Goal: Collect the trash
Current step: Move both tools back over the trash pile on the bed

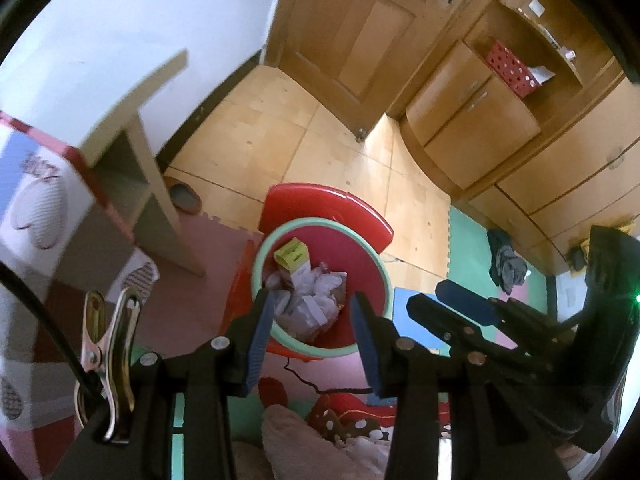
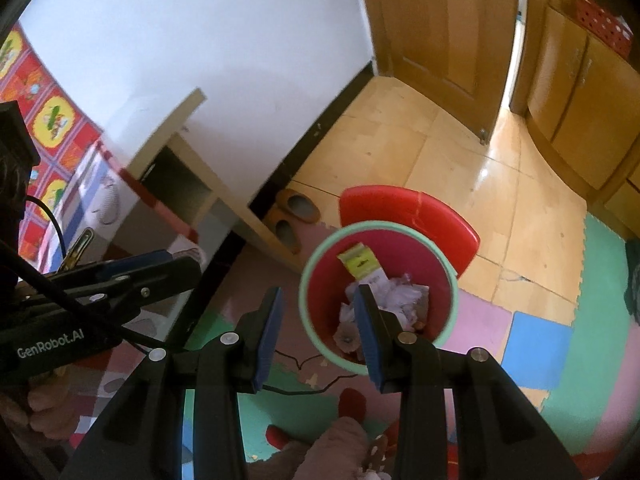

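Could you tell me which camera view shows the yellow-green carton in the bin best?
The left wrist view: the yellow-green carton sits sharp and unobstructed. The right wrist view shows it smaller and blurrier.

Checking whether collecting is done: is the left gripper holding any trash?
No, the left gripper is open and empty above the red, green-rimmed bin of crumpled paper.
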